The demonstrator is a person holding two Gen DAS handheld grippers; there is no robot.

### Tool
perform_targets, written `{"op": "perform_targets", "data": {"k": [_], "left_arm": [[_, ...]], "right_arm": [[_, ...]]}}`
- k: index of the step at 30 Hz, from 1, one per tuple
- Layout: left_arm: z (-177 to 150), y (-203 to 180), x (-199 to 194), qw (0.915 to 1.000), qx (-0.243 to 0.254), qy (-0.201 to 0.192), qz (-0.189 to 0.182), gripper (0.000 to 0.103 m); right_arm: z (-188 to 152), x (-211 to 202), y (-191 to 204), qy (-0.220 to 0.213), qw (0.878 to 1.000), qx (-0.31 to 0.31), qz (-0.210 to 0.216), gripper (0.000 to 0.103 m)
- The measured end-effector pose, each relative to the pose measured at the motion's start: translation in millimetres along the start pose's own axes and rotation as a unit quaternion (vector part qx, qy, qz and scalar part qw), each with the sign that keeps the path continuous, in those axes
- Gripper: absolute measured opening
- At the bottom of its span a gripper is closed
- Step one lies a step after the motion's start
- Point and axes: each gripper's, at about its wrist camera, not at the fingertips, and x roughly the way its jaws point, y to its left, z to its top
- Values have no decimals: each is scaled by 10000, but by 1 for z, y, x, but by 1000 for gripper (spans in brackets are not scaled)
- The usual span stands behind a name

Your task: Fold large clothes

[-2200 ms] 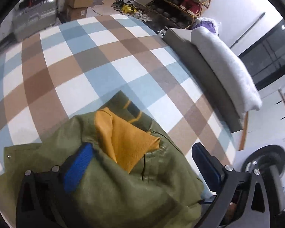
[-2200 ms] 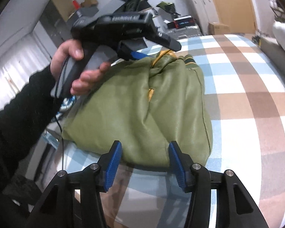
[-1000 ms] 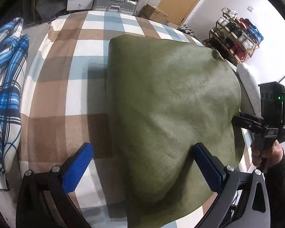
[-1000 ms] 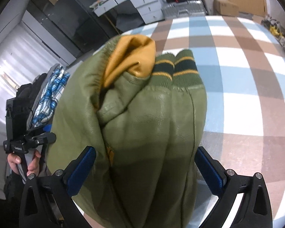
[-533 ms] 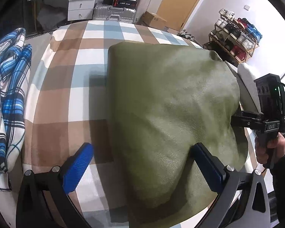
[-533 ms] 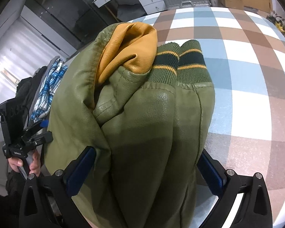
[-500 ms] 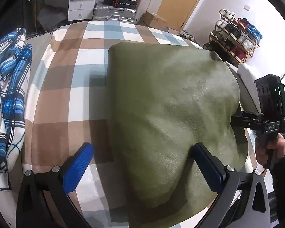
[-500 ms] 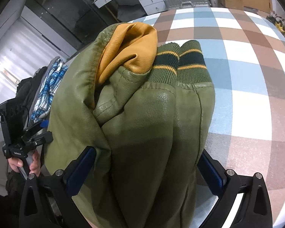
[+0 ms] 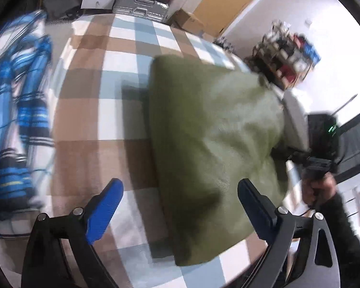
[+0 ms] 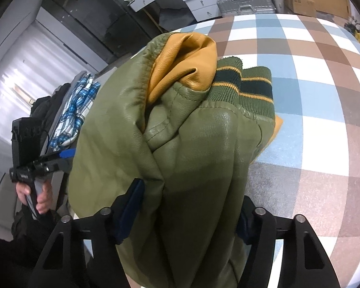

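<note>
Jacket: the folded olive-green jacket lies on the checked blanket, which covers a bed-like surface; mustard lining and striped rib cuffs show at the far end in the right wrist view.
Left gripper: jaws spread wide, nothing between the pads; the near corner of the jacket lies in the gap below them, contact unclear in the blurred frame.
Right gripper: jaws partly closed around the thick near end of the jacket, both pads pressed into the folds.
Beside: a blue plaid garment lies at the blanket's left edge.
</note>
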Motion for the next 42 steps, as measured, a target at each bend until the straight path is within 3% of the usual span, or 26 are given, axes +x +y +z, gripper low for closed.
{"op": "perform_targets", "data": {"k": [3, 4, 6, 8, 11, 13, 17, 19, 26, 28, 32, 37, 38, 40, 42], "left_arm": [[4, 14, 9, 9986, -368, 222, -314, 93], [6, 16, 16, 9975, -405, 365, -456, 93], [8, 13, 30, 9966, -430, 593, -389, 93], [11, 9, 40, 9948, -365, 721, -627, 93], [15, 5, 52, 9875, -382, 974, -1182, 76], [18, -3, 54, 9878, -209, 1061, -1118, 75], [17, -19, 47, 9909, 32, 1018, -876, 70], [18, -28, 49, 9918, 123, 997, -794, 70], [26, -21, 60, 9911, 14, 1090, -758, 72], [26, -23, 56, 9918, 55, 1059, -707, 68], [25, -37, 44, 9943, 202, 876, -577, 63], [7, -38, 43, 9931, 320, 966, -579, 63], [4, -35, 50, 9929, 278, 1018, -543, 64], [2, -29, 63, 9926, 201, 1088, -499, 79], [7, -19, 74, 9906, -49, 1177, -700, 84]], "right_arm": [[-1, 1, -1, -31, 10000, 1, 53, 63], [0, 2, -2, -39, 10000, 13, 85, 63], [1, 2, -5, -52, 9999, 49, 157, 62], [0, 0, -8, -59, 9997, 80, 201, 62], [1, 1, -10, -62, 9996, 113, 234, 61], [0, -1, -10, -91, 9996, 60, 263, 58], [-2, -10, -11, -207, 9986, 84, 472, 40], [-4, -15, -8, -221, 9984, 23, 514, 37], [-2, -3, -18, -103, 9969, 192, 761, 36], [-1, -3, -15, -108, 9973, 141, 718, 34], [-5, -20, 0, -288, 9973, -111, 660, 24], [-20, -38, 14, -369, 9945, -232, 950, 23], [-26, -35, 13, -319, 9945, -221, 971, 23], [-32, -25, 5, -202, 9951, -142, 953, 25], [-32, -17, -2, -184, 9948, -26, 1002, 28]]}}
